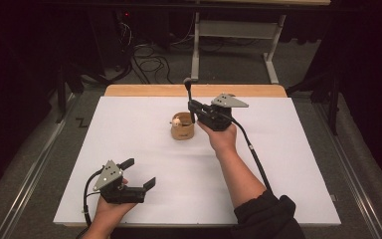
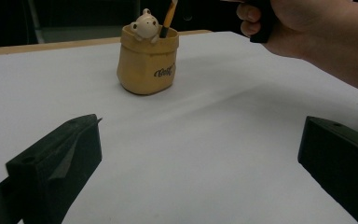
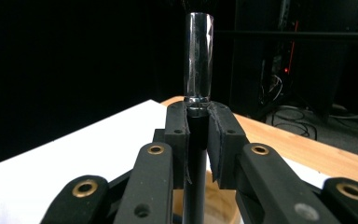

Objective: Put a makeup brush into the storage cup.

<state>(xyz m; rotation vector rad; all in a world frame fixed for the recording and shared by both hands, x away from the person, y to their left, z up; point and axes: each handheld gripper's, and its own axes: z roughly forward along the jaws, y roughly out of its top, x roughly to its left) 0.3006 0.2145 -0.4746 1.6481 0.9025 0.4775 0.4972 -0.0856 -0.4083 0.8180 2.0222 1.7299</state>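
Observation:
A tan cup point(image 1: 182, 130) point(image 2: 147, 65) with a small bear figure point(image 2: 144, 25) on its rim stands mid-table. My right gripper point(image 1: 193, 104) point(image 3: 198, 116) hovers just above and behind it, shut on a brush point(image 1: 189, 89) point(image 3: 198, 56) held upright, its silver collar above the jaws and its black handle below them. An orange and black stick point(image 2: 168, 18) leans in the cup; whether it is the brush's lower end I cannot tell. My left gripper point(image 1: 140, 173) point(image 2: 200, 154) rests near the front left, open, nothing between its jaws.
A white sheet point(image 1: 129, 129) covers the table, with a strip of bare wood point(image 1: 144, 90) along the far edge. Beyond it stand a metal desk frame point(image 1: 234, 30) and cables point(image 1: 149, 62) on the floor. The right forearm point(image 1: 238, 174) crosses the front right.

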